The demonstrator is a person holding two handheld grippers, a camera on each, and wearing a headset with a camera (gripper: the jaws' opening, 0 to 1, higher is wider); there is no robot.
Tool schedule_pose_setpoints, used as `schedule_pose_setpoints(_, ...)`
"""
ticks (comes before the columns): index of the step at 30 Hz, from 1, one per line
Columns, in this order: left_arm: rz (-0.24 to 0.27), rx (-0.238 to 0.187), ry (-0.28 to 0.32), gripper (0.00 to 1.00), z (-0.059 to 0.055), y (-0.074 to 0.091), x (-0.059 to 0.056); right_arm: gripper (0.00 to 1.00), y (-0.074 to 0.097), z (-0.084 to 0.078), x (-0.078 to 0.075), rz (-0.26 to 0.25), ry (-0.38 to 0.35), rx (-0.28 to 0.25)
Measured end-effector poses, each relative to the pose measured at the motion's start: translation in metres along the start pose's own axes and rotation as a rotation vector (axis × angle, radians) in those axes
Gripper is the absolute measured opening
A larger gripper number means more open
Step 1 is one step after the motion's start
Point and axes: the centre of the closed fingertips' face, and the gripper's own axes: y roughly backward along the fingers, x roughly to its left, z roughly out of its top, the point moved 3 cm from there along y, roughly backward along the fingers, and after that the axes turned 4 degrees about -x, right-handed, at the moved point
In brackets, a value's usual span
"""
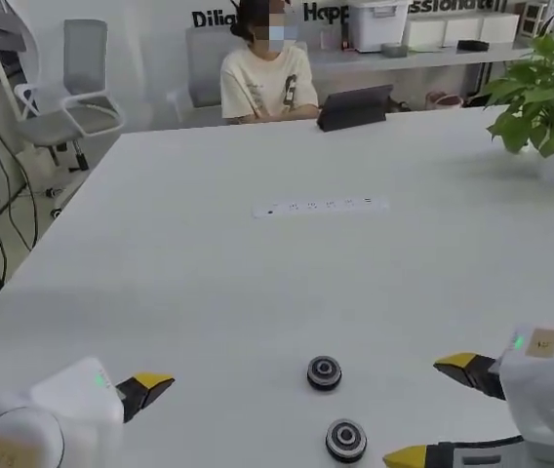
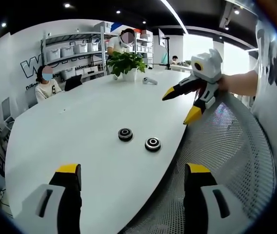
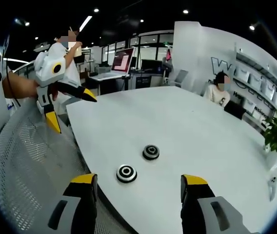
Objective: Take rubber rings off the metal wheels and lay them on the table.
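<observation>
Left gripper (image 2: 132, 171) and right gripper (image 3: 138, 179): jaws wide open, empty. Far wheel (image 1: 324, 372) and near wheel (image 1: 345, 440), rings fitted, rest on table (image 1: 257, 292) at 6 o'clock in head view, between the grippers.

This is an office with an open meeting area. A large white table (image 1: 257, 292) carries a power strip (image 1: 321, 206). At twelve o'clock a person (image 1: 262, 83) sits behind a dark tablet (image 1: 355, 107). A grey office chair (image 1: 77, 88) stands at ten o'clock and a potted plant (image 1: 545, 93) at two o'clock. Along the wall are shelves (image 2: 63, 58) with storage boxes (image 2: 82, 48) and big wall lettering (image 2: 31, 68).
</observation>
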Motion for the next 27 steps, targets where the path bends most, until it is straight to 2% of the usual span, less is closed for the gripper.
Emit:
schedule_pose_setpoints(6,-0.023,0.024,-0.014,0.8,-0.002,0.0,-0.003,0.68,0.001,0.003,0.001,0.018,0.006,-0.01)
schedule_pose_setpoints(9,-0.042,0.022,0.022,0.76,-0.001,0.001,-0.003,0.67,0.001,0.003,0.003,0.034,0.005,-0.012)
schedule_pose_setpoints(12,-0.044,0.016,0.033,0.76,0.001,0.001,-0.001,0.67,0.001,0.004,0.005,0.051,-0.001,-0.014)
schedule_pose_setpoints(19,-0.048,0.032,0.004,0.76,0.003,0.0,0.006,0.66,0.002,0.001,-0.006,0.053,-0.011,-0.007)
schedule_pose_setpoints(24,-0.075,0.016,0.031,0.75,0.012,-0.006,0.009,0.66,-0.001,-0.004,-0.01,0.062,0.002,0.012)
schedule_pose_setpoints(27,-0.086,0.036,-0.006,0.74,0.011,-0.011,0.009,0.66,-0.002,-0.003,-0.013,0.067,0.004,0.009)
